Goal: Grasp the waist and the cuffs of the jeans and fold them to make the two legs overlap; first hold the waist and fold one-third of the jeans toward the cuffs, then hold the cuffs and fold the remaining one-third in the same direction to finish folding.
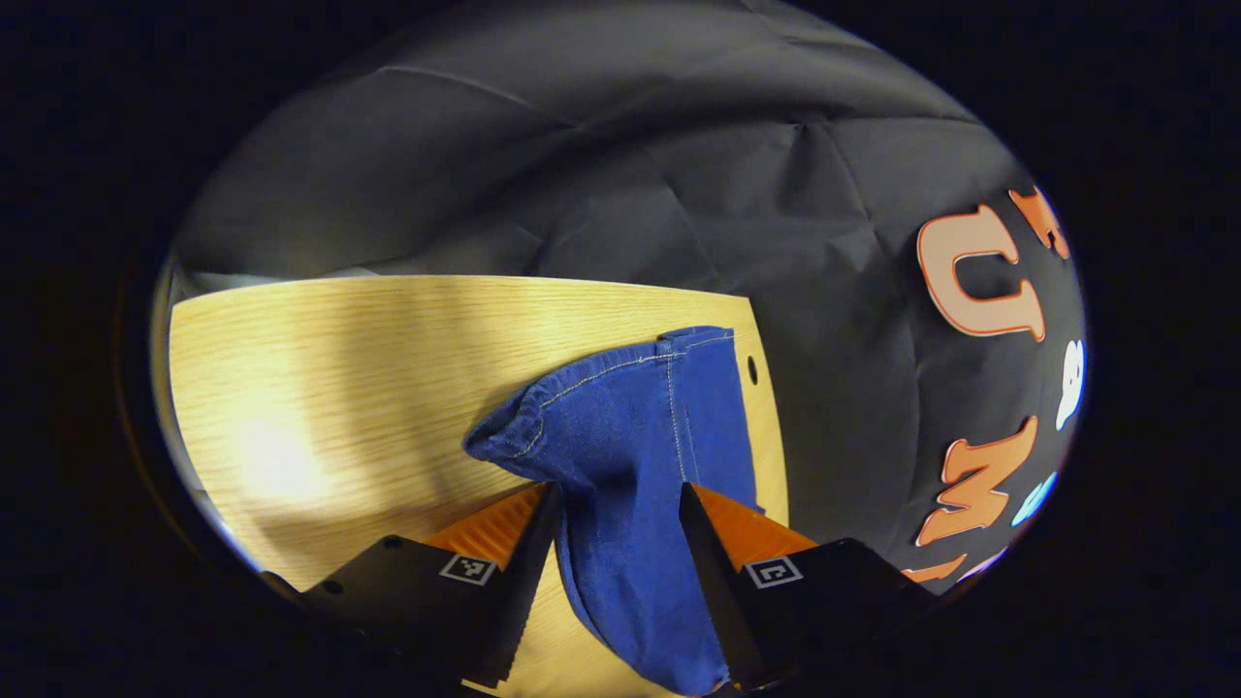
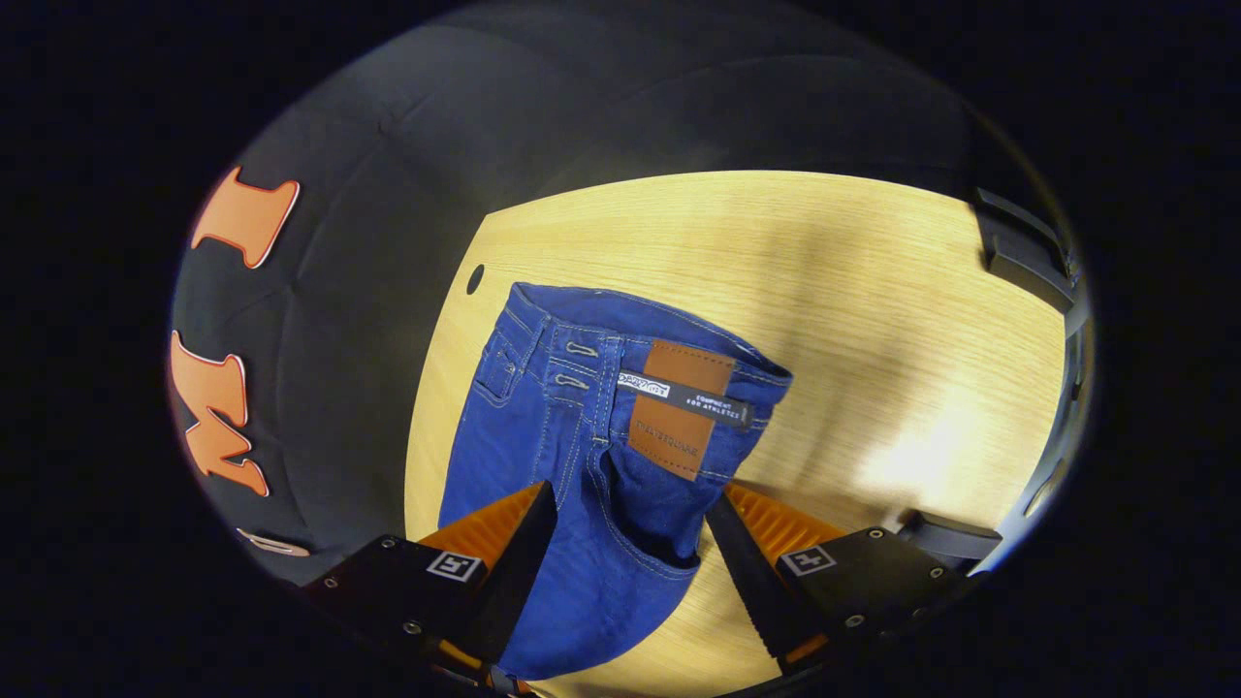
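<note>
While the jeans (image 2: 582, 436) lie on the light wooden table (image 2: 873, 291), close to its edge by the black booth wall, each end of them sits between a pair of gripper fingers. In the right gripper view the waist (image 2: 640, 339) shows, with its brown leather patch (image 2: 682, 407) and belt loops, and the denim runs down between the right gripper (image 2: 630, 543); its fingers stand spread on either side of the cloth, and I cannot tell whether they press it. In the left gripper view the cuffs (image 1: 591, 397) lie bunched, one hem open like a mouth, and the left gripper (image 1: 620, 533) straddles the leg fabric, its fingers close against both sides, though a firm pinch is not certain.

My judgement is that the first step is in hand: taking waist and cuffs so the two legs can be laid over each other. Next, both grippers need a sure grip on all the layers, then a level, matched carry sideways so the legs overlap without twisting. A small round hole (image 2: 475, 279) in the table lies just beyond the waist.
</note>
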